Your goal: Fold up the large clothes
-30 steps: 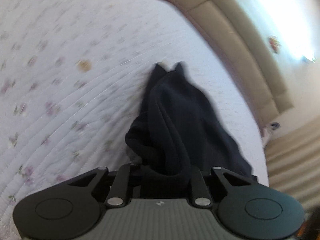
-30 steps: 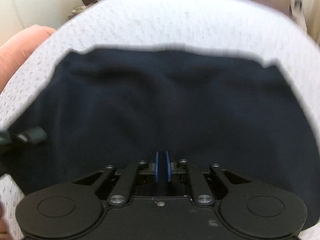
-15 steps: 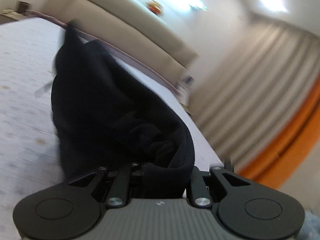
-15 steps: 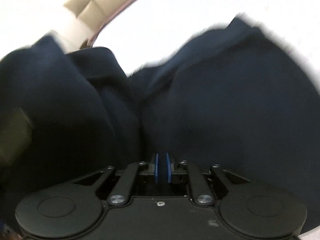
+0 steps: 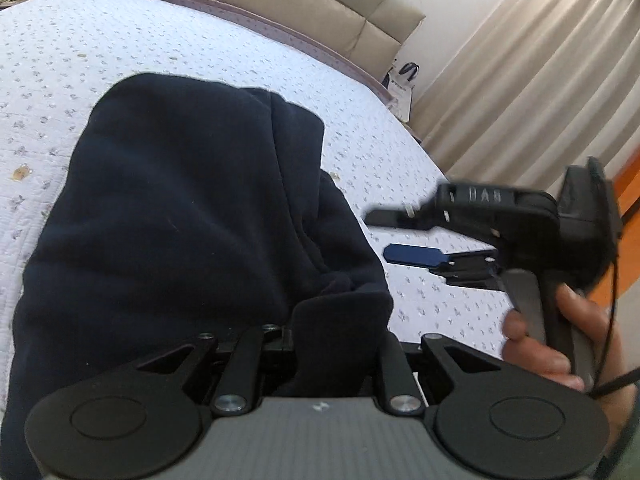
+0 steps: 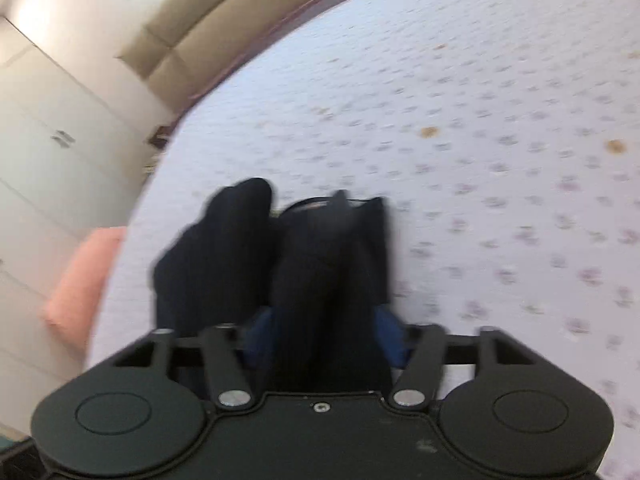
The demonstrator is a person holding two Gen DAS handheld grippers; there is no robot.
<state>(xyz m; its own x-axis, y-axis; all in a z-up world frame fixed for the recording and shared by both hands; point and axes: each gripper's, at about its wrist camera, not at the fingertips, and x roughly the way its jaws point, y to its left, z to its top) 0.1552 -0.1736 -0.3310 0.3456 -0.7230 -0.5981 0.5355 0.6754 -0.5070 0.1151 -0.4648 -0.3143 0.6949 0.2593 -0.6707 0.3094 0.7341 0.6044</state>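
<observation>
A dark navy garment (image 5: 192, 216) lies heaped on the bed (image 5: 120, 48), which has a white quilt with small flowers on it, and the cloth runs from the middle of the bed back toward its near edge. The left claw (image 5: 332, 344) has a thick fold of that garment bunched between its fingers and is clamped on it; the fingertips themselves are buried in cloth. Off to the right, above the bed's right edge, the right claw (image 5: 400, 236) is held by a hand (image 5: 560, 340) with its fingers spread apart, one blue pad (image 5: 412, 255) in plain sight. Its own blurred view shows garment (image 6: 320, 272) draped between the parted blue pads (image 6: 390, 342), not pinched. A beige padded headboard (image 5: 280, 0) runs along the far edge, curtains (image 5: 540, 60) beyond.
</observation>
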